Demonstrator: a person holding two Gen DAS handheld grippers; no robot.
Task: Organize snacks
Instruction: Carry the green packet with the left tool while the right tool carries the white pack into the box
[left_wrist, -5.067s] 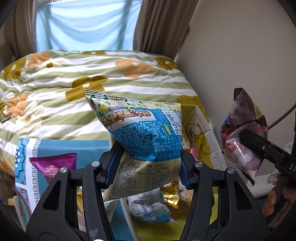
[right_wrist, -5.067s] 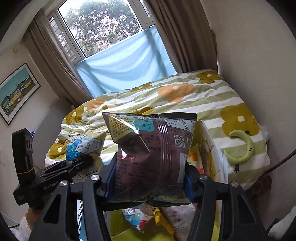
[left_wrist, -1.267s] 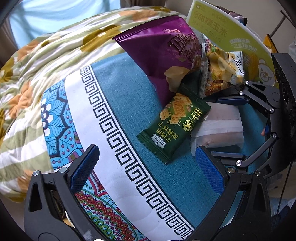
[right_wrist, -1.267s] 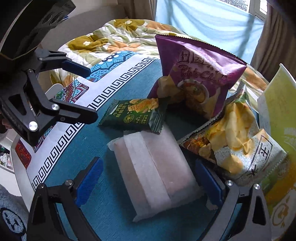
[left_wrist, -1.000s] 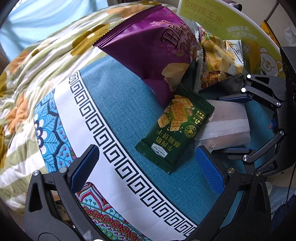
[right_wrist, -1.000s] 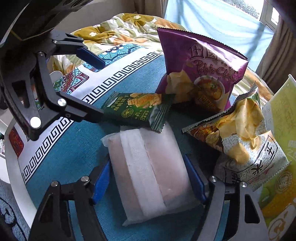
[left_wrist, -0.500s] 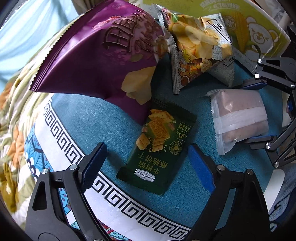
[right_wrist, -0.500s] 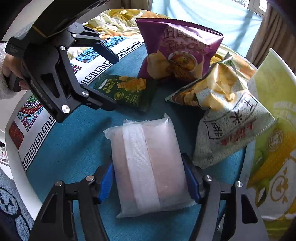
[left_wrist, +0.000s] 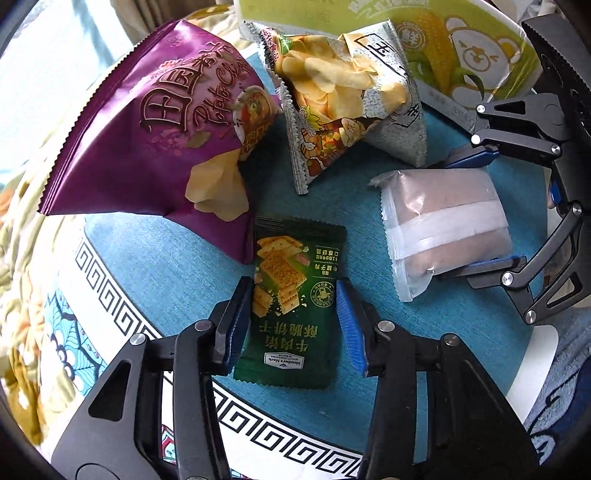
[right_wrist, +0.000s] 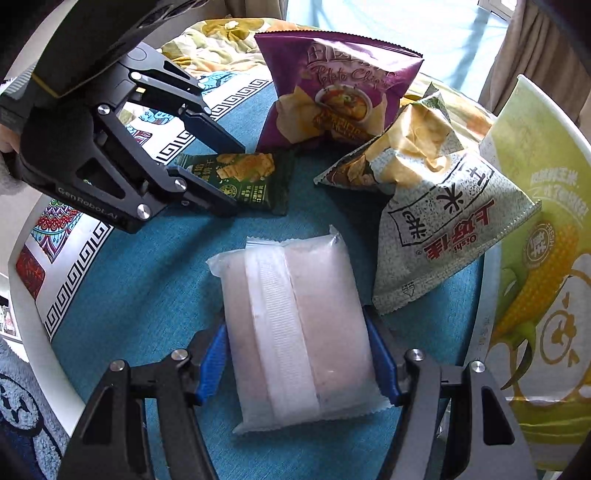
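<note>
A green cracker packet (left_wrist: 295, 306) lies flat on the blue cloth (left_wrist: 155, 236); it also shows in the right wrist view (right_wrist: 240, 177). My left gripper (left_wrist: 294, 321) straddles its near half, jaws close to both edges. A clear packet with a pinkish bar (right_wrist: 299, 328) lies on the cloth, also visible in the left wrist view (left_wrist: 447, 229). My right gripper (right_wrist: 297, 365) is closed on its two long sides. A purple chip bag (left_wrist: 162, 136) and a grey-white chip bag (left_wrist: 343, 96) lie behind.
A yellow-green cardboard box (right_wrist: 543, 229) with corn and bear prints stands at the right edge, also in the left wrist view (left_wrist: 454, 48). A floral quilt (left_wrist: 14, 236) lies beyond the cloth. The white table rim (right_wrist: 40, 350) shows at the near left.
Both grippers let go of the earlier bags and came down to the table. My left jaws narrowed around the green packet. My right jaws closed onto the clear packet.
</note>
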